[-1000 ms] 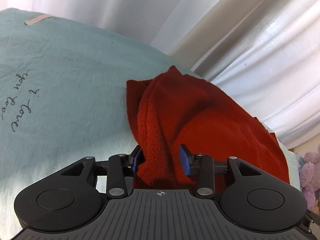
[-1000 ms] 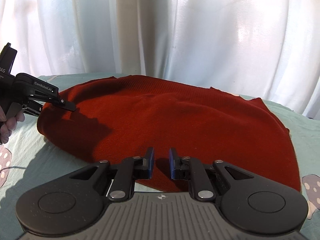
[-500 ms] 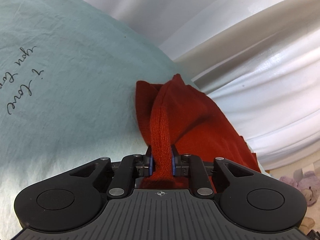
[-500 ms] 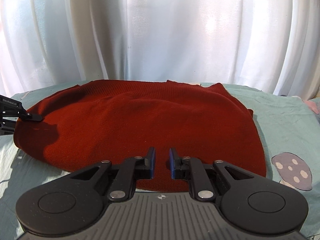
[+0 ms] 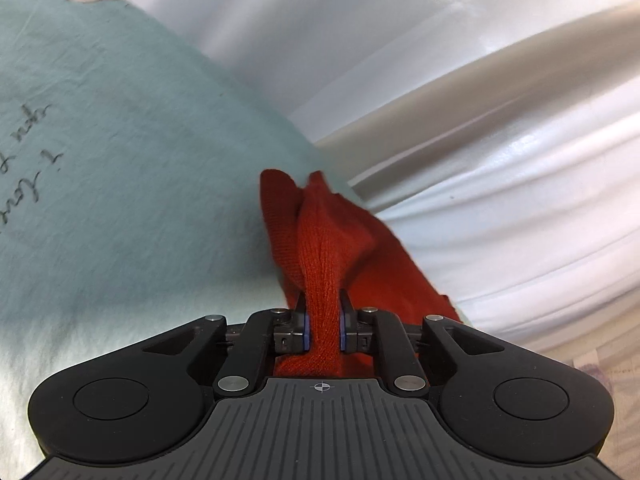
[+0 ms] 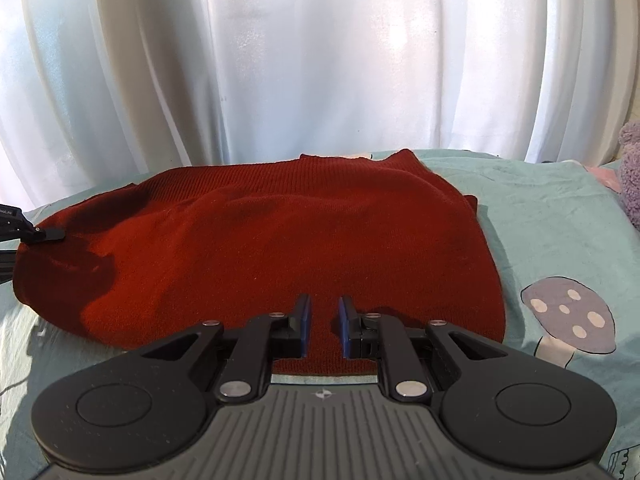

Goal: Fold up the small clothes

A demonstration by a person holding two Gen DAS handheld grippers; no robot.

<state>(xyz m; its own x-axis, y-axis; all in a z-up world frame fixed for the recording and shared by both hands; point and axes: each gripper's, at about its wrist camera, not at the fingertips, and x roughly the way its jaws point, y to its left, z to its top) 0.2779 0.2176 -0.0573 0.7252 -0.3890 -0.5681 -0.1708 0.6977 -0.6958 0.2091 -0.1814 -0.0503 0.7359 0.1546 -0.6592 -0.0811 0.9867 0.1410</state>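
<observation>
A dark red knitted garment [image 6: 280, 240] lies spread on the pale green bed sheet [image 6: 540, 216]. My left gripper [image 5: 323, 312] is shut on a bunched edge of the garment [image 5: 320, 248], at its left end; its tip also shows at the left edge of the right wrist view [image 6: 40, 234]. My right gripper [image 6: 323, 322] hovers over the garment's near edge with its jaws a narrow gap apart and nothing between them.
White curtains [image 6: 320, 60] hang behind the bed. The sheet carries a mushroom print [image 6: 568, 316] at the right and handwritten script [image 5: 32, 160] at the left. A purple plush toy [image 6: 630, 168] sits at the far right edge.
My left gripper has closed on the garment's left edge and lifted it into a bunched ridge. My right gripper has drifted left along the near edge, its jaws unchanged.
</observation>
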